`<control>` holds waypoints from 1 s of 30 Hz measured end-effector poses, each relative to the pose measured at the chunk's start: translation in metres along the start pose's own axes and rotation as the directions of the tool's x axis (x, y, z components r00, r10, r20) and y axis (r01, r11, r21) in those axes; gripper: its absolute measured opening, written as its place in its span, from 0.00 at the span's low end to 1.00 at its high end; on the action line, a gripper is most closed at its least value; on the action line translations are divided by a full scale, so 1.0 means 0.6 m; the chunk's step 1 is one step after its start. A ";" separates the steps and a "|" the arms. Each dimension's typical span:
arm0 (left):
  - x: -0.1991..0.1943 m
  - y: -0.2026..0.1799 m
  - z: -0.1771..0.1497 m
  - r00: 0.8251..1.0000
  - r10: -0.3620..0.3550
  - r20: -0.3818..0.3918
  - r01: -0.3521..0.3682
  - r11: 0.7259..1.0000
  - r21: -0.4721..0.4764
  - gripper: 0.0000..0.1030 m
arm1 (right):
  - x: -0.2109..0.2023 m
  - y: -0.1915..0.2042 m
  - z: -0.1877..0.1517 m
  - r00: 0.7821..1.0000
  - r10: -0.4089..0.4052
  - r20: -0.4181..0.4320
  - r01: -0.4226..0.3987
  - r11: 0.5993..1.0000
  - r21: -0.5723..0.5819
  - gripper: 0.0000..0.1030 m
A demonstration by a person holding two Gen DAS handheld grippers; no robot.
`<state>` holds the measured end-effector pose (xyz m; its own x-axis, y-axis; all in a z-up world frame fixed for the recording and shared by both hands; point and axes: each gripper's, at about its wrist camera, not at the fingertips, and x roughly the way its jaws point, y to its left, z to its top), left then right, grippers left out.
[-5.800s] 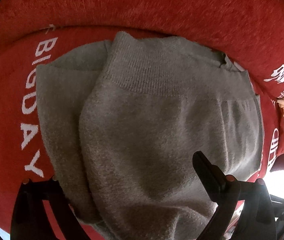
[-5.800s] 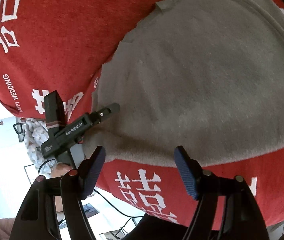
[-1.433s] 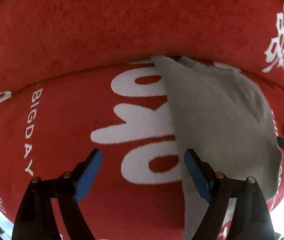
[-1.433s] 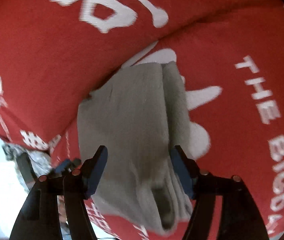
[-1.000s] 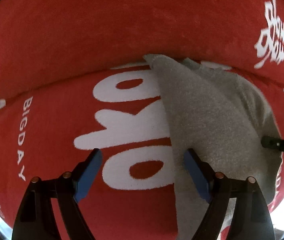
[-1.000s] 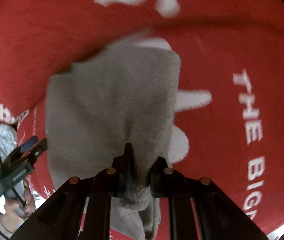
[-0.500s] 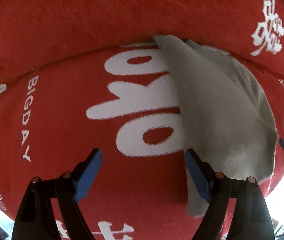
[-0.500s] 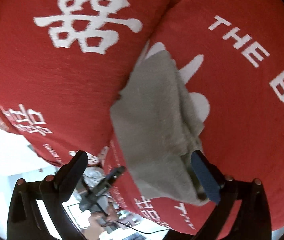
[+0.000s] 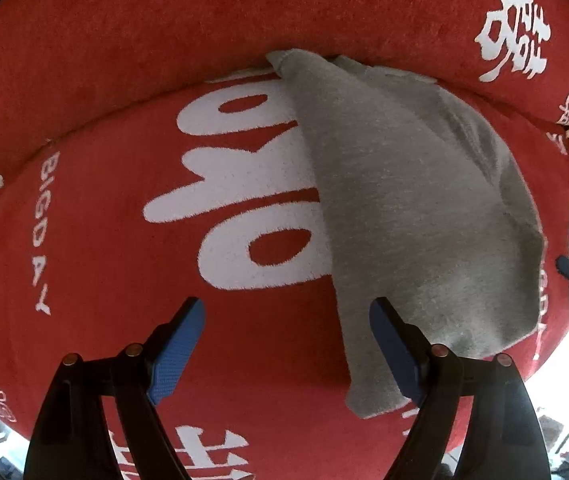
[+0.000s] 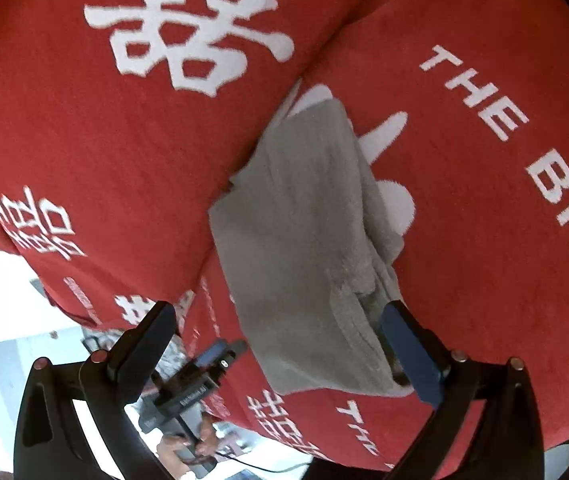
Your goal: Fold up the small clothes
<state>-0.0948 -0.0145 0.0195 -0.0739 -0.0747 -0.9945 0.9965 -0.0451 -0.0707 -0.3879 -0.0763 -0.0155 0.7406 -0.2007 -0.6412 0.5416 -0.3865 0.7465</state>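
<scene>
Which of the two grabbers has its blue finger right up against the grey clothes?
The right gripper: one blue pad sits at the edge of the folded grey garment. The left gripper mostly frames bare red cover, the garment's edge beside one finger.

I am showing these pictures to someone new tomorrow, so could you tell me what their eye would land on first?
First, the bright red blanket with big white lettering, which fills both views. Next, the folded grey garment lying on it, right of centre in the left wrist view and near the middle in the right wrist view. Both tongs, left and right, stand open with blue pads at the bottom of their views, gripping nothing.
</scene>
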 end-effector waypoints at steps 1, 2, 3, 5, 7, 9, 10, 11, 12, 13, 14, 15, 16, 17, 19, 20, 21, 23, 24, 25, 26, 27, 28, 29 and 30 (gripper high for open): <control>0.001 -0.003 0.002 1.000 0.015 -0.001 -0.015 1.000 0.005 0.84 | 0.005 0.001 0.001 1.000 -0.020 -0.009 0.020 1.000 -0.011 1.00; 0.002 -0.003 0.003 1.000 0.018 -0.002 -0.018 1.000 0.007 0.90 | 0.007 0.003 0.001 0.999 -0.050 -0.015 0.050 0.998 -0.025 1.00; 0.002 -0.004 0.005 1.000 0.021 -0.002 -0.021 1.000 0.006 1.00 | 0.007 0.005 0.001 0.996 -0.084 -0.020 0.083 0.996 -0.042 1.00; -0.002 -0.004 0.007 1.000 0.029 0.009 -0.029 1.000 0.010 1.00 | 0.011 0.004 0.004 0.991 -0.131 -0.029 0.129 0.990 -0.061 1.00; -0.003 -0.007 0.011 1.000 0.029 0.010 -0.029 0.999 0.017 1.00 | 0.014 -0.001 0.008 0.989 -0.145 -0.037 0.142 0.988 -0.065 1.00; -0.003 -0.009 0.014 1.000 0.028 0.007 -0.028 0.999 0.015 1.00 | 0.015 -0.006 0.014 0.987 -0.156 -0.039 0.153 0.986 -0.066 1.00; -0.002 -0.010 0.016 1.000 0.029 0.007 -0.029 0.999 0.015 1.00 | 0.015 -0.008 0.017 0.986 -0.161 -0.038 0.158 0.985 -0.068 1.00; -0.002 -0.010 0.016 1.000 0.030 0.007 -0.030 0.999 0.014 1.00 | 0.015 -0.009 0.021 0.985 -0.165 -0.039 0.162 0.984 -0.070 1.00; 0.000 -0.011 0.017 0.999 0.034 0.006 -0.034 0.999 0.012 1.00 | 0.016 -0.011 0.025 0.985 -0.170 -0.040 0.167 0.984 -0.070 1.00; 0.002 -0.011 0.019 0.999 0.036 0.003 -0.036 0.999 0.009 1.00 | 0.018 -0.014 0.028 0.984 -0.174 -0.042 0.171 0.983 -0.069 1.00; 0.005 -0.011 0.021 0.999 0.038 0.000 -0.038 0.999 0.007 1.00 | 0.017 -0.016 0.031 0.983 -0.180 -0.044 0.176 0.982 -0.068 1.00; 0.005 -0.013 0.021 0.999 0.037 -0.002 -0.037 0.999 0.004 1.00 | 0.019 -0.019 0.035 0.982 -0.185 -0.048 0.182 0.981 -0.066 1.00; 0.005 -0.013 0.022 0.999 0.037 -0.002 -0.037 0.999 0.002 1.00 | 0.020 -0.021 0.038 0.981 -0.187 -0.050 0.184 0.981 -0.065 1.00; 0.007 -0.013 0.024 0.999 0.038 0.000 -0.038 0.999 0.001 1.00 | 0.021 -0.024 0.042 0.980 -0.193 -0.054 0.189 0.980 -0.065 1.00; 0.007 -0.009 0.029 0.999 0.042 0.009 -0.042 0.999 -0.001 1.00 | 0.026 -0.032 0.050 0.977 -0.202 -0.063 0.198 0.978 -0.064 1.00; 0.010 -0.004 0.032 0.999 0.038 0.009 -0.038 0.999 -0.005 1.00 | 0.028 -0.035 0.054 0.976 -0.205 -0.068 0.201 0.978 -0.064 1.00; 0.013 0.007 0.039 1.000 0.022 0.006 -0.022 0.999 -0.028 1.00 | 0.032 -0.039 0.060 0.975 -0.210 -0.076 0.205 0.976 -0.067 1.00; 0.021 0.024 0.049 1.000 -0.022 0.002 0.022 0.997 -0.074 1.00 | 0.041 -0.046 0.070 0.971 -0.219 -0.092 0.211 0.974 -0.085 1.00; 0.028 0.033 0.056 0.998 -0.057 -0.002 0.056 0.994 -0.099 1.00 | 0.050 -0.050 0.078 0.969 -0.223 -0.105 0.212 0.972 -0.099 1.00; 0.038 0.041 0.065 0.991 -0.133 -0.010 0.131 0.985 -0.117 1.00 | 0.057 -0.053 0.084 0.969 -0.217 -0.116 0.205 0.973 -0.110 1.00; 0.046 0.046 0.072 0.981 -0.191 -0.017 0.188 0.973 -0.132 1.00 | 0.065 -0.055 0.090 0.971 -0.203 -0.130 0.187 0.975 -0.122 1.00; 0.055 0.049 0.079 0.969 -0.245 -0.019 0.240 0.959 -0.153 1.00 | 0.077 -0.056 0.097 0.972 -0.181 -0.148 0.162 0.978 -0.132 1.00; 0.063 0.049 0.086 0.957 -0.288 -0.017 0.281 0.945 -0.167 1.00 | 0.085 -0.057 0.102 0.973 -0.166 -0.160 0.144 0.980 -0.139 1.00; 0.075 0.045 0.095 0.940 -0.341 -0.019 0.333 0.926 -0.176 1.00 | 0.094 -0.056 0.106 0.974 -0.150 -0.172 0.126 0.981 -0.145 1.00; 0.084 0.040 0.102 0.930 -0.367 -0.024 0.357 0.916 -0.181 1.00 | 0.105 -0.053 0.111 0.974 -0.127 -0.190 0.098 0.983 -0.154 1.00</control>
<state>-0.0770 -0.0802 -0.0275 -0.4339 -0.0294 -0.9005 0.8938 0.1120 -0.4343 -0.3849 -0.1364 -0.0917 0.7279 0.0244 -0.6853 0.6663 -0.2610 0.6985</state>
